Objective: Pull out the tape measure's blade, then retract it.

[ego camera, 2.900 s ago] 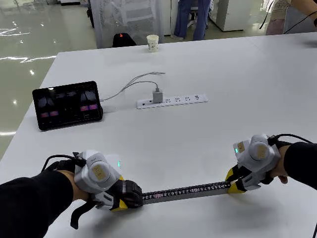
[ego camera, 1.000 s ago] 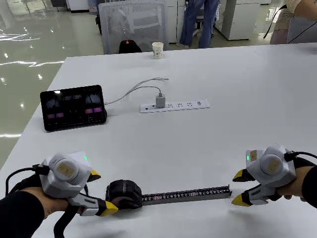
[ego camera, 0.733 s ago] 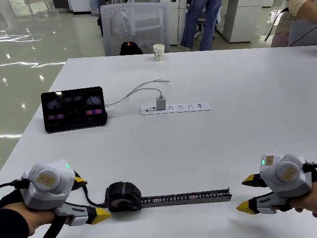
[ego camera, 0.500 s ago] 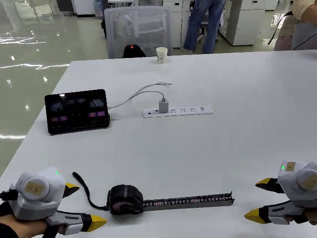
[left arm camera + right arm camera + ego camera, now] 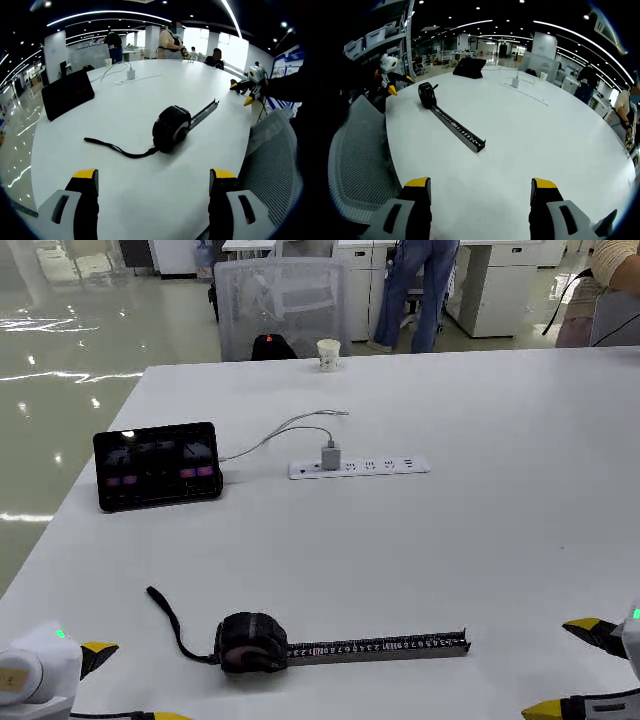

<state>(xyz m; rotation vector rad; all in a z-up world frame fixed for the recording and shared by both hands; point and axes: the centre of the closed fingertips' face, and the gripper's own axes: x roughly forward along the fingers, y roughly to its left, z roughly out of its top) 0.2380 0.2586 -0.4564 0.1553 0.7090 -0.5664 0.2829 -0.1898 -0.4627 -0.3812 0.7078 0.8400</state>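
A black tape measure (image 5: 251, 642) lies on the white table near the front edge, its blade (image 5: 380, 646) pulled out to the right and lying flat, a black wrist strap (image 5: 168, 619) trailing left. In the left gripper view the tape measure (image 5: 171, 128) sits ahead of my open left gripper (image 5: 152, 182), well apart from it. The right gripper view has the blade's end (image 5: 476, 144) ahead of my open right gripper (image 5: 480, 192), with a gap between. In the head view my left gripper (image 5: 115, 680) is at the bottom left corner and my right gripper (image 5: 575, 665) at the bottom right, both holding nothing.
A dark tablet (image 5: 158, 465) stands at the left. A white power strip (image 5: 360, 467) with a plugged charger and cable lies mid-table. A paper cup (image 5: 329, 353) sits at the far edge, with a mesh chair (image 5: 282, 300) and standing people behind it.
Both grippers have let go of the tape measure and drawn back toward the table's front corners. The tape measure stays put with its blade out. The camera has shifted.
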